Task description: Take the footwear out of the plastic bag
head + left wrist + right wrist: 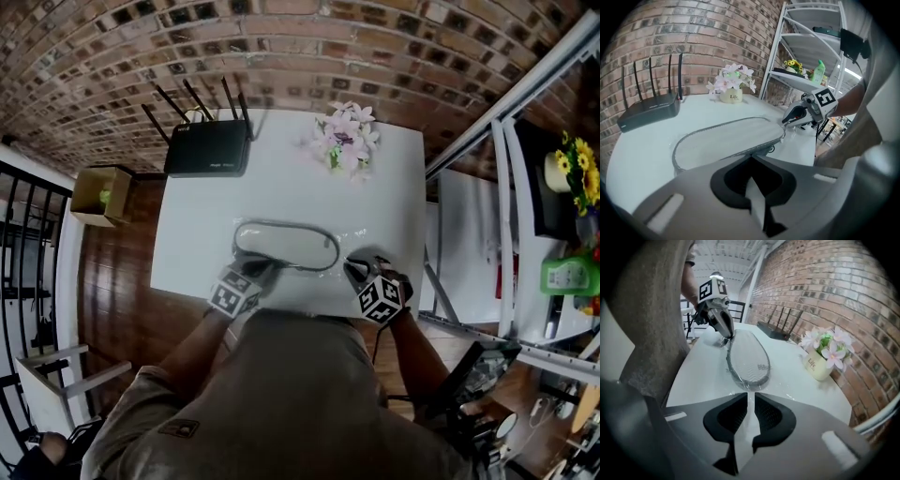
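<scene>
A flat grey slipper [286, 246] with a dark rim lies inside a clear plastic bag on the white table [197, 234], near the front edge. My left gripper [262, 269] is shut at the slipper's left end. I cannot tell whether it pinches the bag film. In the right gripper view, the left gripper [727, 336] touches down at the slipper's [747, 357] far end. My right gripper [350, 266] is at the slipper's right end, its jaws a narrow slit apart. The clear film's edge lies just ahead of the right gripper [750, 397], with nothing pressed between the pads.
A black router [208, 145] with several antennas stands at the table's back left. A pot of pale flowers [345, 141] is at the back middle. A metal shelf [511, 225] stands to the right of the table. A cardboard box [101, 192] sits on the floor at left.
</scene>
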`<action>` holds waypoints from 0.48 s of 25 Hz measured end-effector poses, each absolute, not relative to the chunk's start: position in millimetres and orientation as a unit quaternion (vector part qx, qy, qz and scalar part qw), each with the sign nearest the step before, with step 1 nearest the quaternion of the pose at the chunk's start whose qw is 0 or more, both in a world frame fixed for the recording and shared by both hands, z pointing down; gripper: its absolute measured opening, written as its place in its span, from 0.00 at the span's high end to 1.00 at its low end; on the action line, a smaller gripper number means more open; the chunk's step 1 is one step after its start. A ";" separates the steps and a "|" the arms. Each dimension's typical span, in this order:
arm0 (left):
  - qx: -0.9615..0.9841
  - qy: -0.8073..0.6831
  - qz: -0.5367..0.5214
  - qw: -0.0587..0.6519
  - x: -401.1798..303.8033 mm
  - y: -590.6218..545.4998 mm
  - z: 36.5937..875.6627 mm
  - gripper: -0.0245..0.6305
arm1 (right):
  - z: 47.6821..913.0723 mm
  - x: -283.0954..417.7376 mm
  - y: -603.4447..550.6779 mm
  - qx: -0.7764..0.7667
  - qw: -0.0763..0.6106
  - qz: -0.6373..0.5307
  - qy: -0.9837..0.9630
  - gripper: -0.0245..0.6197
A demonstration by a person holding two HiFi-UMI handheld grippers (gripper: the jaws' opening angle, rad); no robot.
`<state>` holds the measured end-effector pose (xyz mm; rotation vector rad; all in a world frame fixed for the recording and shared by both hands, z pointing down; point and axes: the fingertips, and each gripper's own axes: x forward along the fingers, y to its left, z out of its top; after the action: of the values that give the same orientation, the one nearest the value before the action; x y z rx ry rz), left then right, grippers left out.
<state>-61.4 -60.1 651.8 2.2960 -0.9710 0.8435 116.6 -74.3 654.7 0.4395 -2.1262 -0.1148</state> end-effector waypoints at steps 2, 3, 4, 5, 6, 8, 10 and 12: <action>0.844 -0.356 0.311 0.254 -65.7 -58.2 653.5 0.96 | 656.1 123.5 -76.3 0.198 0.456 -0.008 -0.867 0.85; 0.844 -0.357 0.307 0.255 -69.0 -57.9 652.9 0.96 | 657.0 126.2 -76.4 0.205 0.453 0.008 -0.868 0.85; 0.845 -0.361 0.299 0.256 -74.2 -58.4 651.8 0.96 | 657.9 128.1 -76.4 0.210 0.449 0.024 -0.868 0.85; 0.845 -0.369 0.290 0.257 -81.3 -59.8 649.2 0.96 | 658.7 129.3 -76.7 0.216 0.443 0.040 -0.869 0.85; 0.844 -0.378 0.284 0.255 -90.0 -61.8 645.0 0.96 | 659.5 130.4 -77.1 0.221 0.438 0.055 -0.870 0.85; 0.839 -0.395 0.285 0.244 -110.6 -65.0 637.1 0.96 | 661.3 130.6 -76.5 0.223 0.432 0.076 -0.871 0.85; 0.834 -0.407 0.296 0.227 -131.7 -66.5 633.2 0.96 | 662.5 126.1 -73.6 0.212 0.431 0.083 -0.873 0.85; 0.835 -0.407 0.310 0.201 -143.2 -68.8 628.1 0.96 | 662.9 118.7 -70.9 0.197 0.427 0.088 -0.878 0.84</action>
<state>-143.2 -68.8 628.1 2.3343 -1.1365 0.8674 118.7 -70.9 662.9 0.4923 -2.1930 0.2209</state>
